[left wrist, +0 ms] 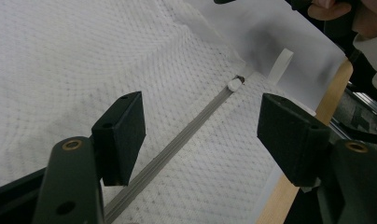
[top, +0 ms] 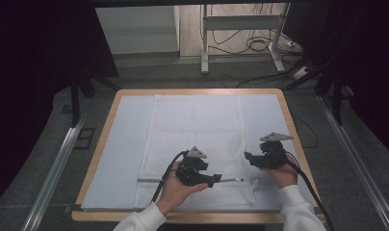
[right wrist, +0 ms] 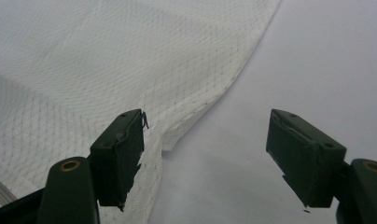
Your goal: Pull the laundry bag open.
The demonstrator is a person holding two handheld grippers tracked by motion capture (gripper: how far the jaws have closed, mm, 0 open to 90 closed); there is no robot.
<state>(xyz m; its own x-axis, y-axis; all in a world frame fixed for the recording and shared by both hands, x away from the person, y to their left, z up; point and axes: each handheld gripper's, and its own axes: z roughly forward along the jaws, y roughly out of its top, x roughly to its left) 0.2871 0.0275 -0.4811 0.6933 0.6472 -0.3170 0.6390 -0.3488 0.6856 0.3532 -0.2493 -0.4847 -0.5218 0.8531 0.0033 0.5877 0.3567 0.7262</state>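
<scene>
Flat on the white sheet (top: 115,159) that covers the wooden table (top: 103,132) lies a white mesh laundry bag (top: 197,125), its grey zipper (left wrist: 177,140) running across the near end to a small white pull (left wrist: 233,84). Over that zipper hovers the left gripper (left wrist: 200,135), jaws spread wide with nothing between them. At the bag's right edge the right gripper (right wrist: 205,154) is likewise released, gripping nothing.
</scene>
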